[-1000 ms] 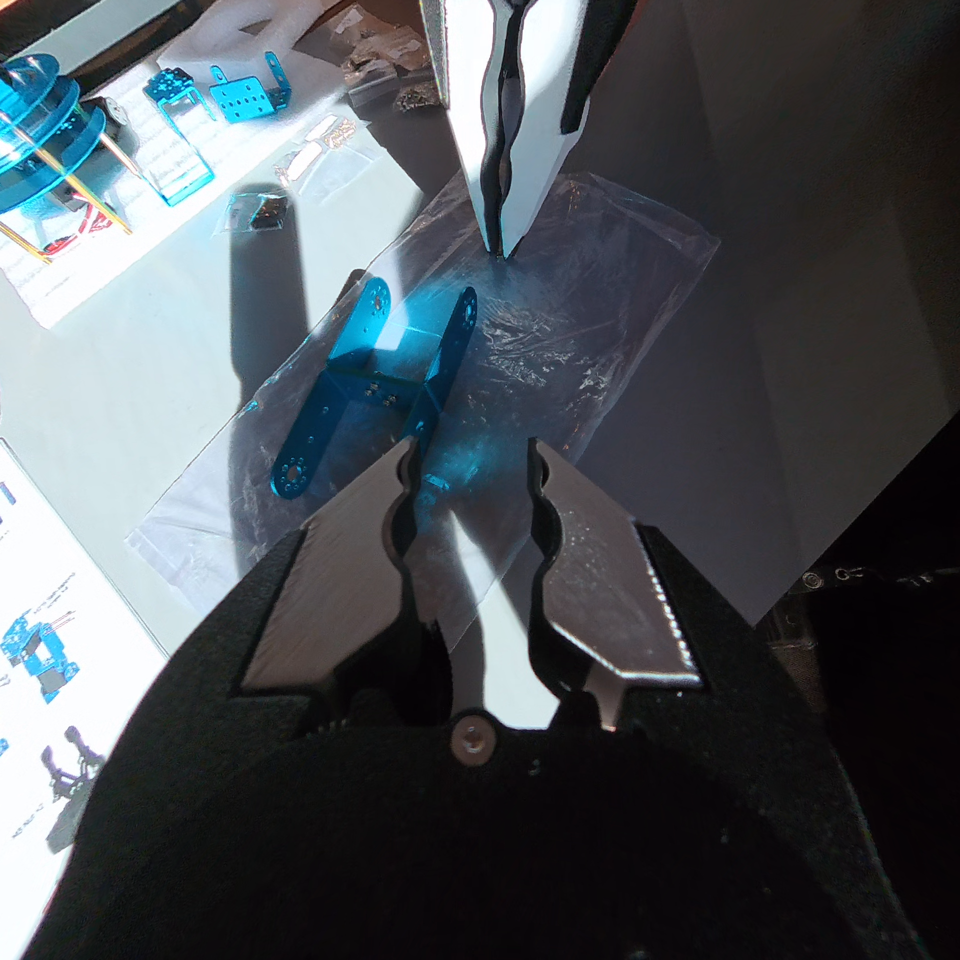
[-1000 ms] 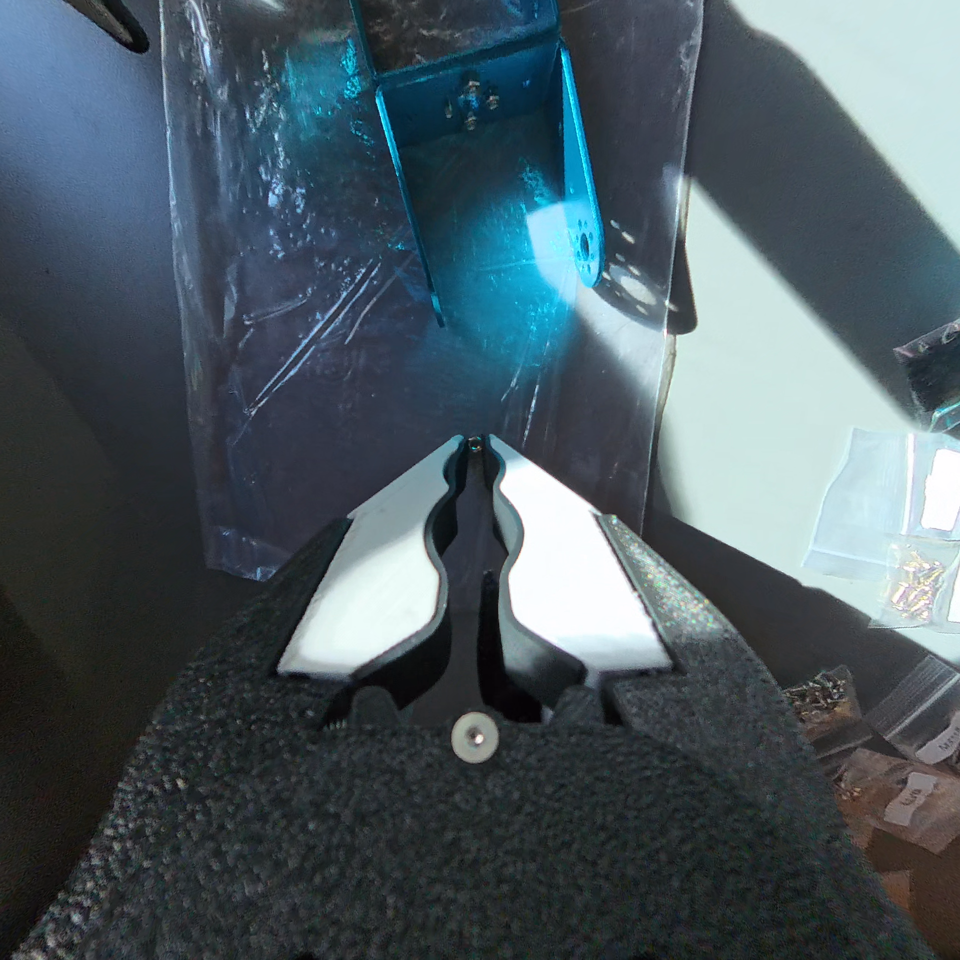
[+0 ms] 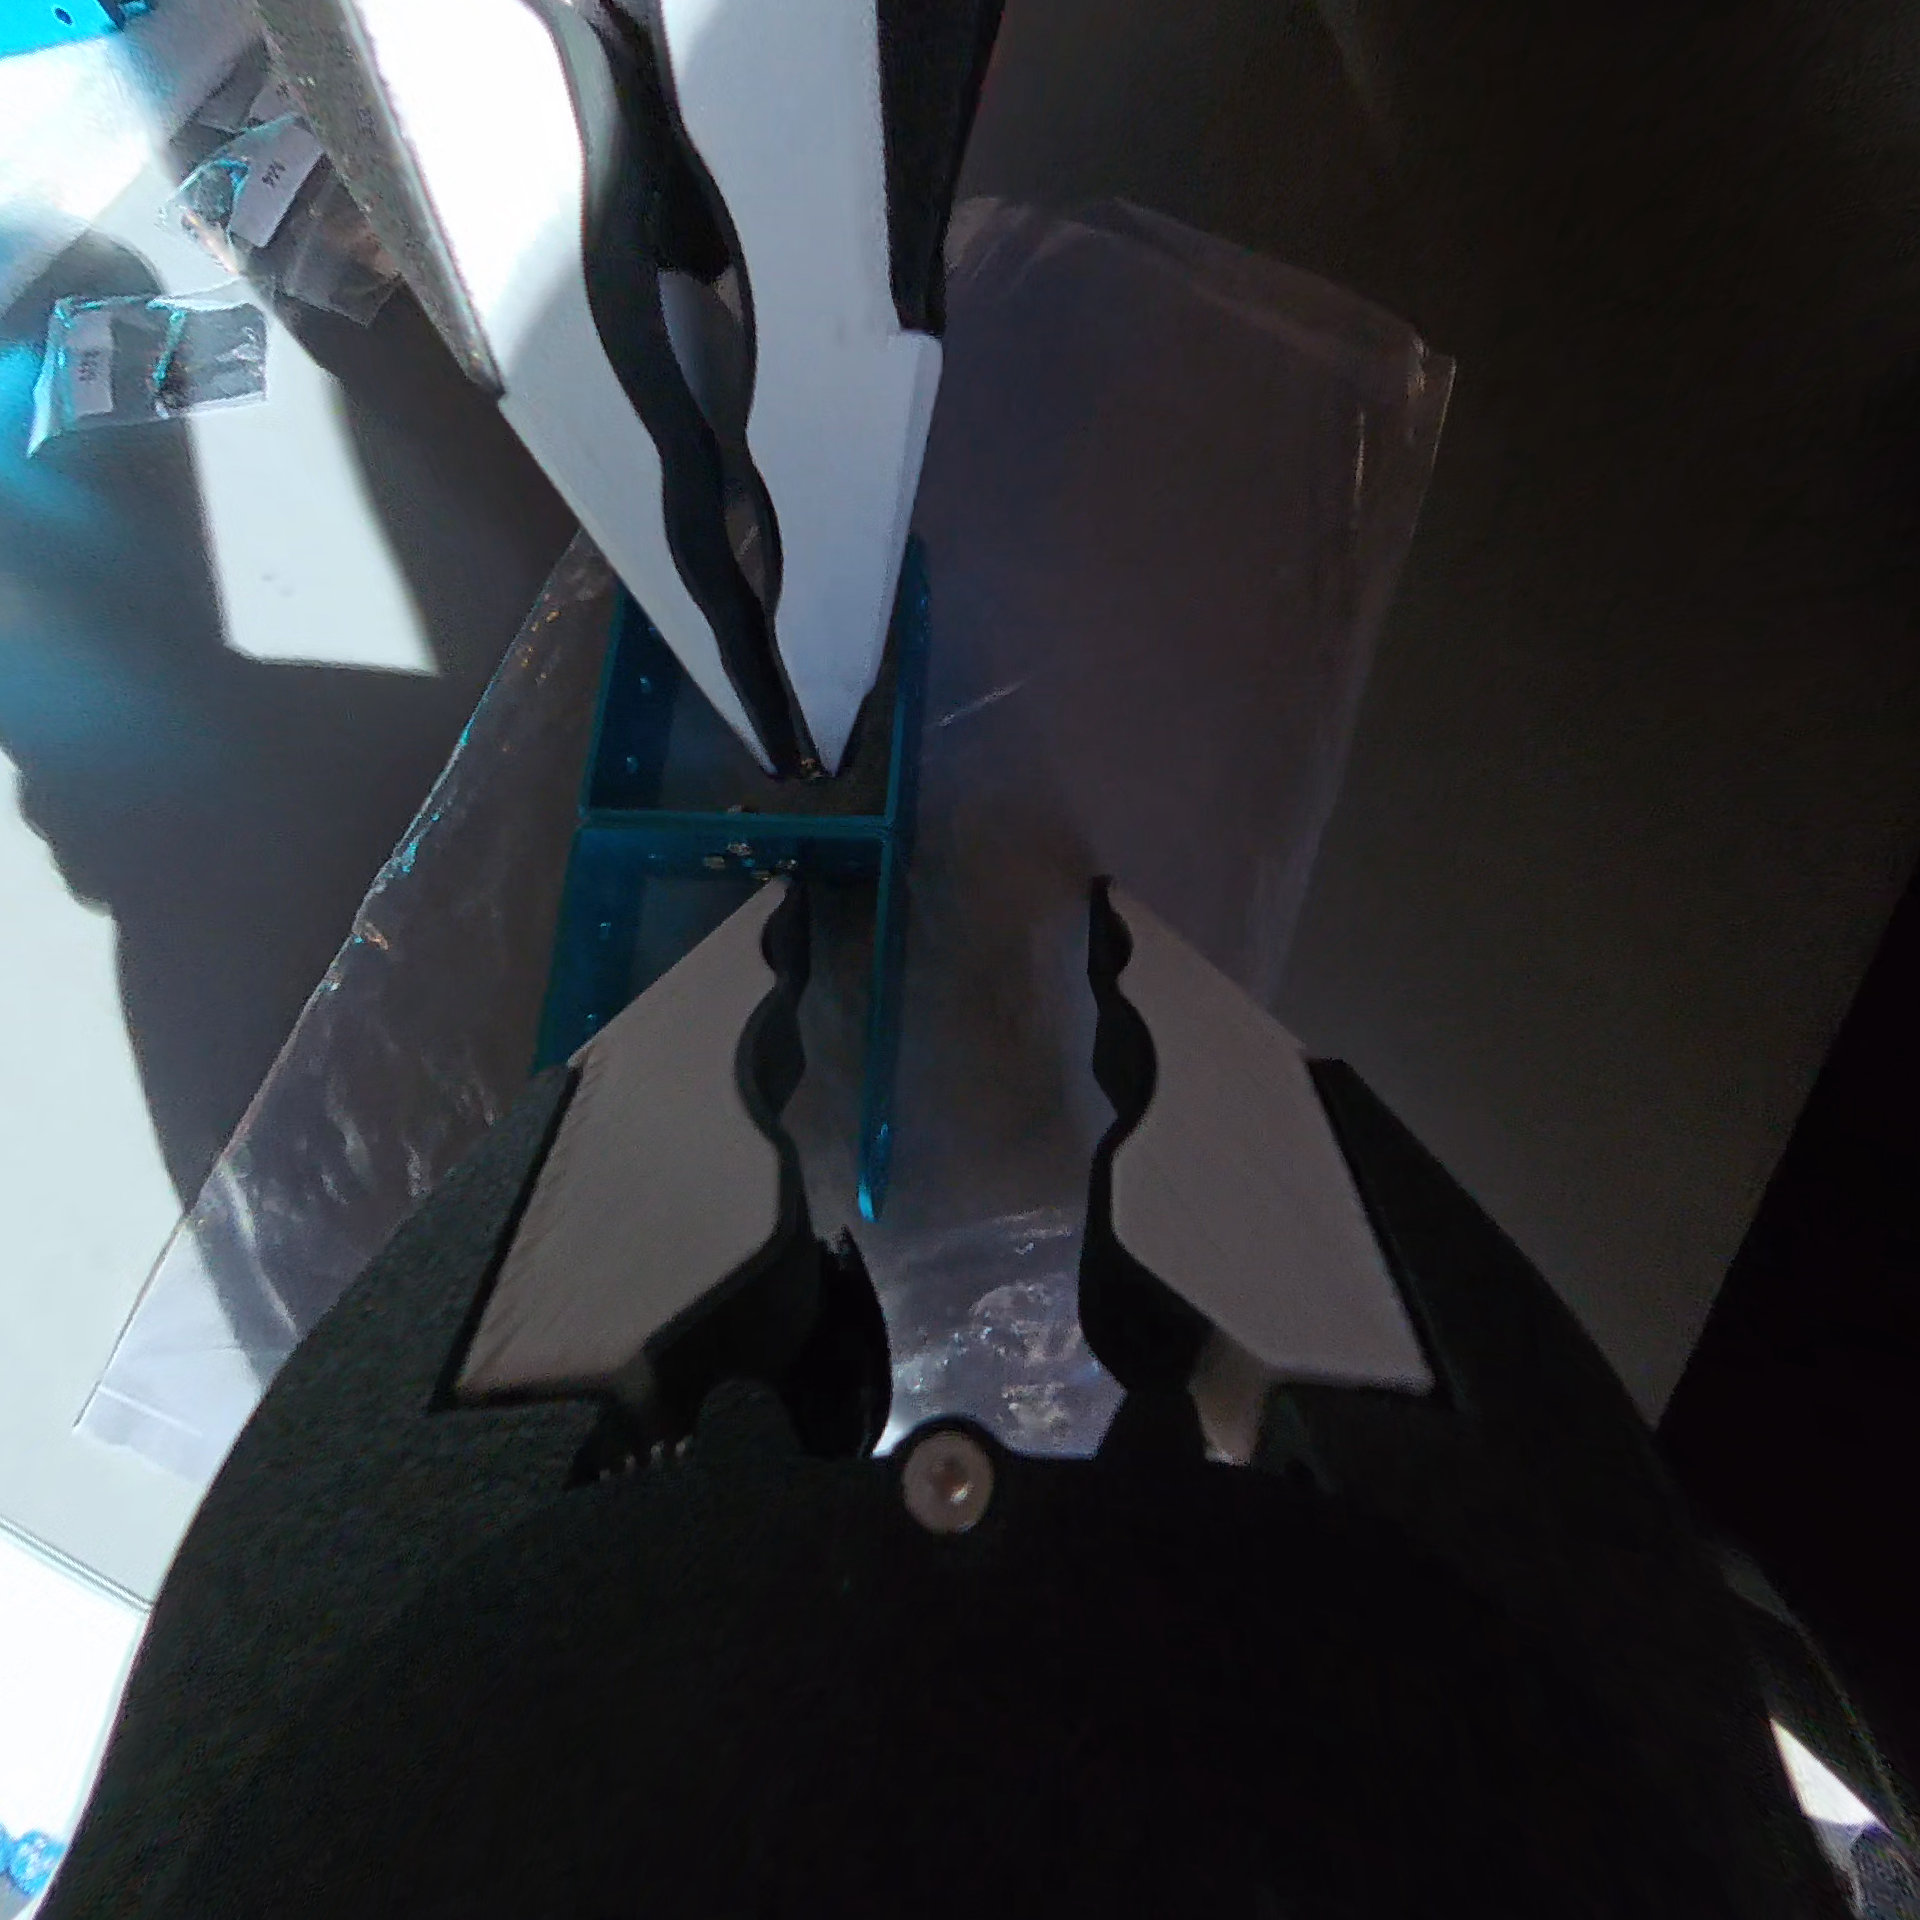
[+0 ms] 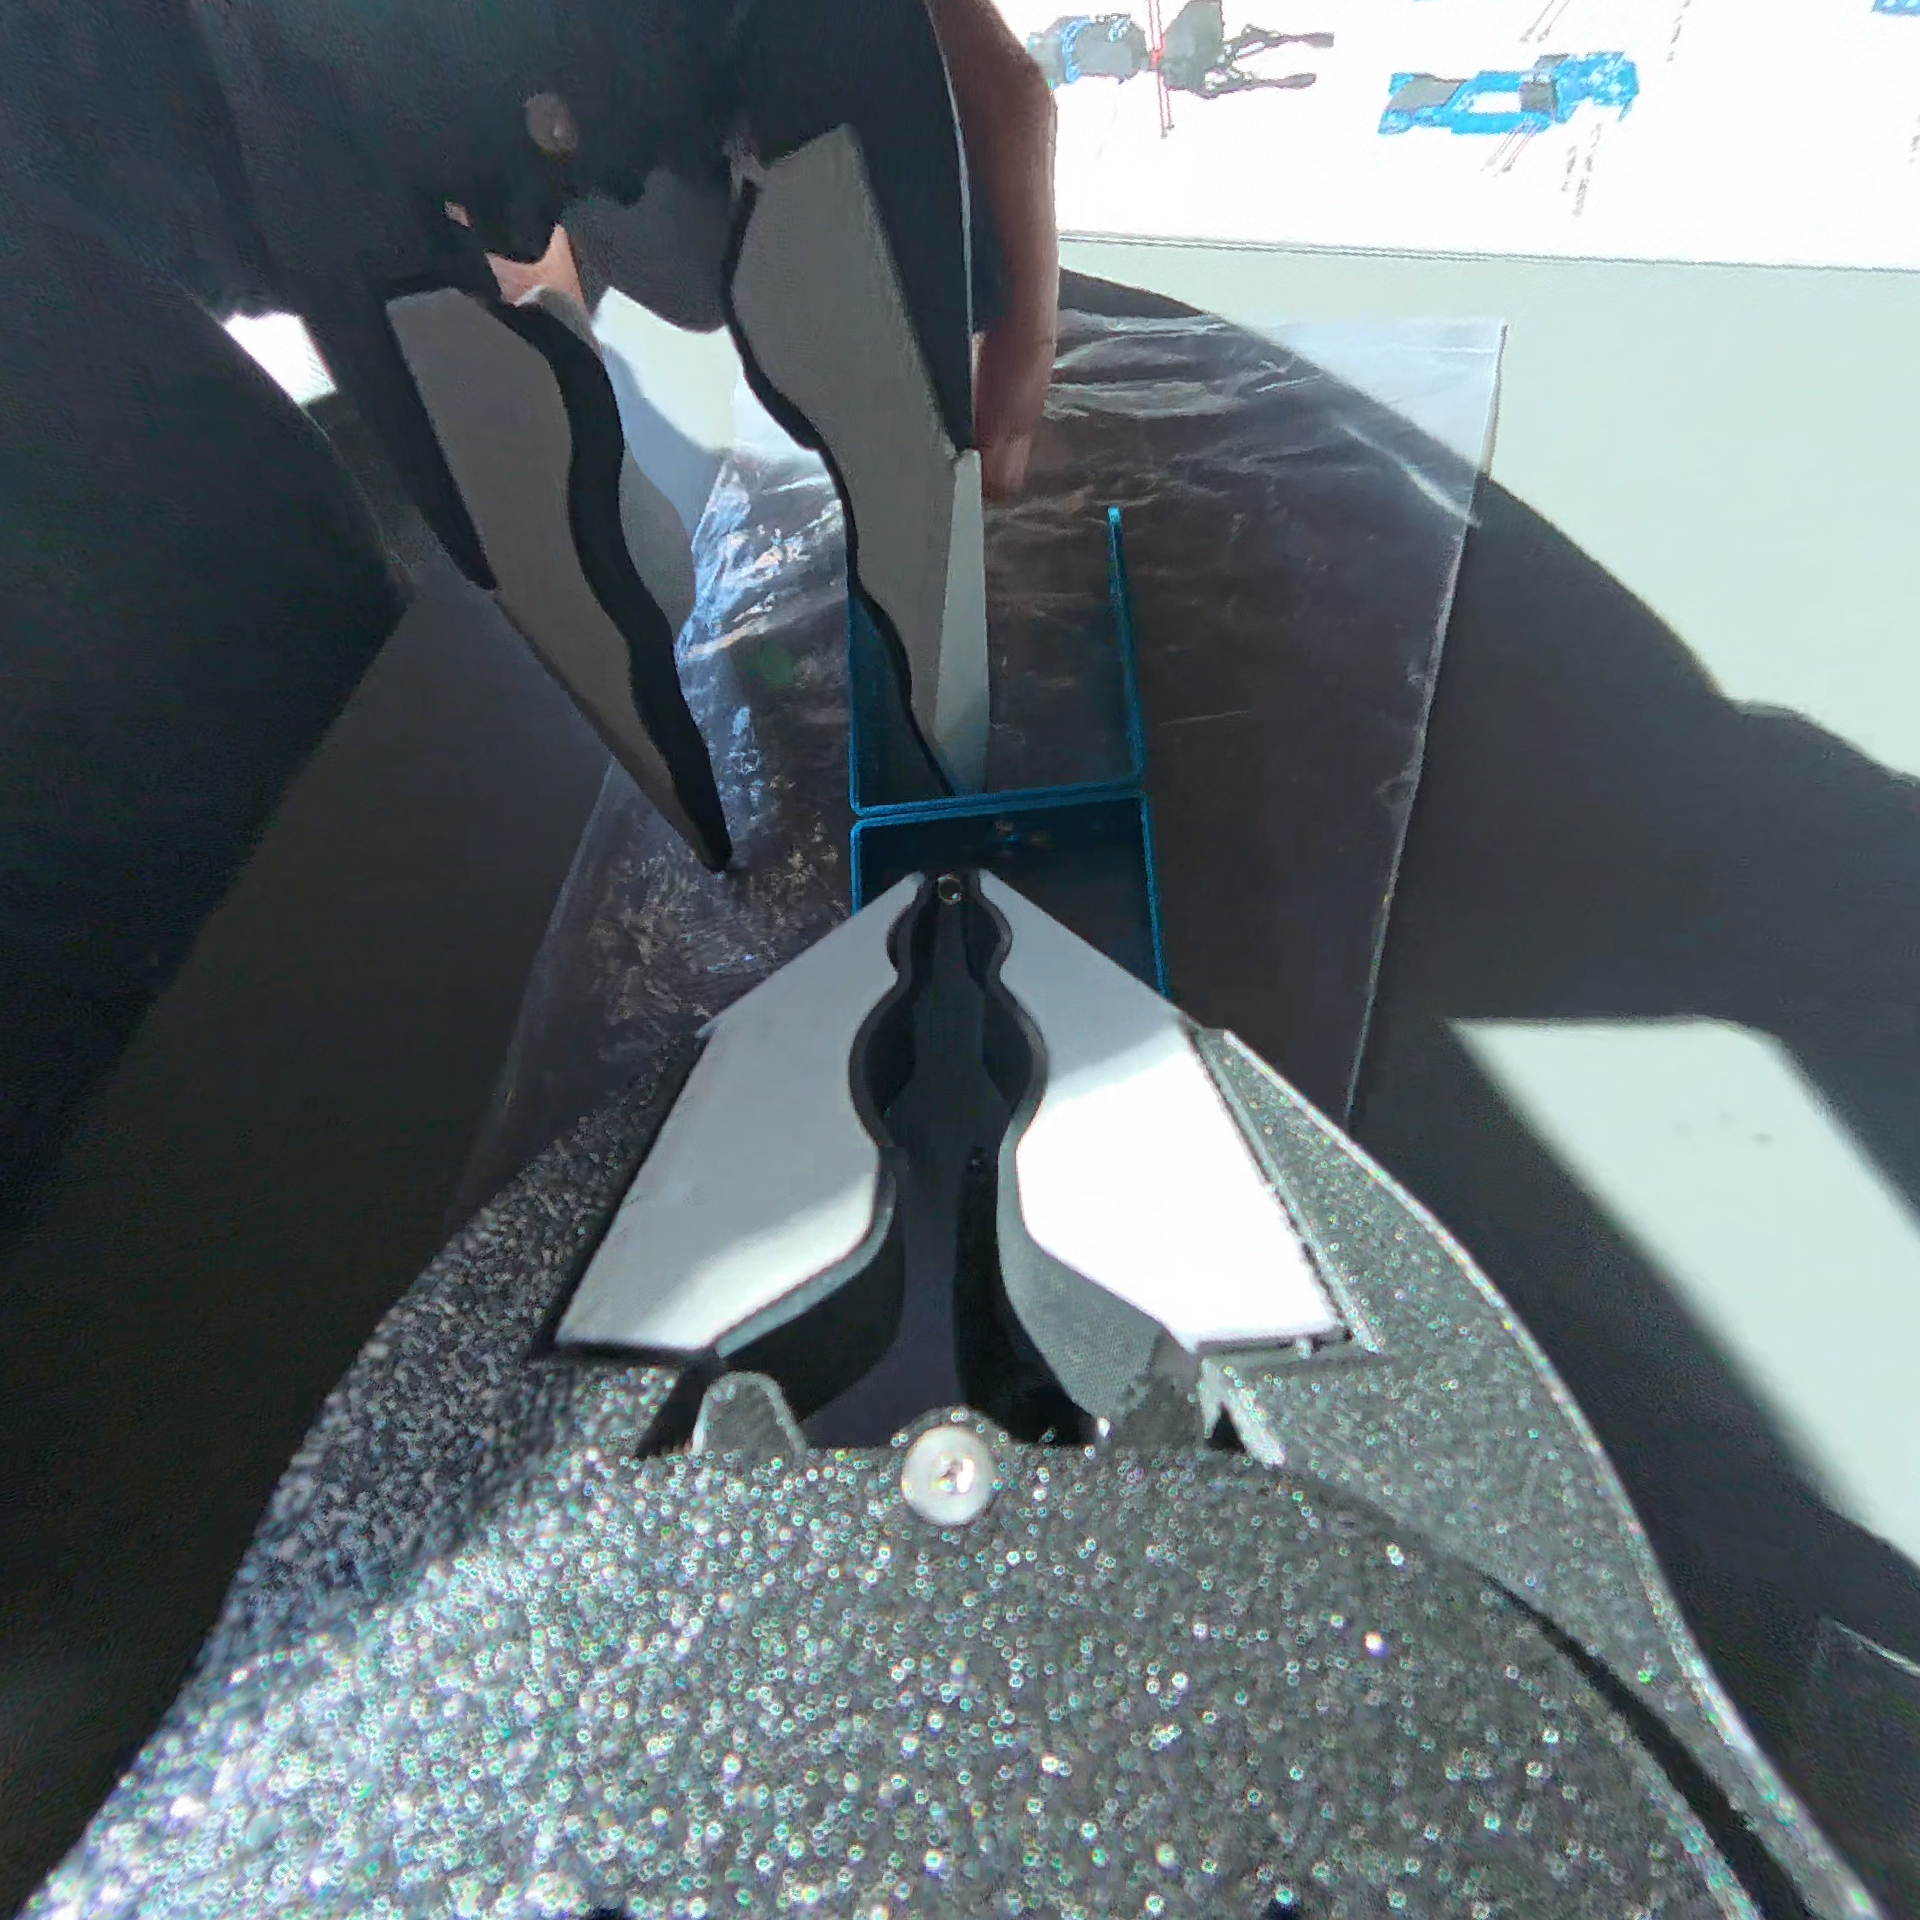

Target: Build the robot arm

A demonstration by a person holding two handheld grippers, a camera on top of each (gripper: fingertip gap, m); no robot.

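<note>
Right gripper (image 4: 951, 883) pinched on what looks like a tiny screw, tip at blue bracket's (image 4: 1003, 831) cross-plate. Left gripper (image 3: 940, 894) spread apart, straddling one bracket arm.

Small labelled bags (image 3: 156, 353) far left; diagram sheet (image 4: 1455, 114) beyond.

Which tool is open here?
The left tool: its jaws stand wide apart over the blue bracket. The right tool is pinched shut, tips at the bracket's middle.

Glossy blue metal bracket (image 3: 727, 842) lies on crinkled clear plastic bag (image 3: 1164, 582); the tongs' (image 4: 948, 883) housing is rough, speckled black.
</note>
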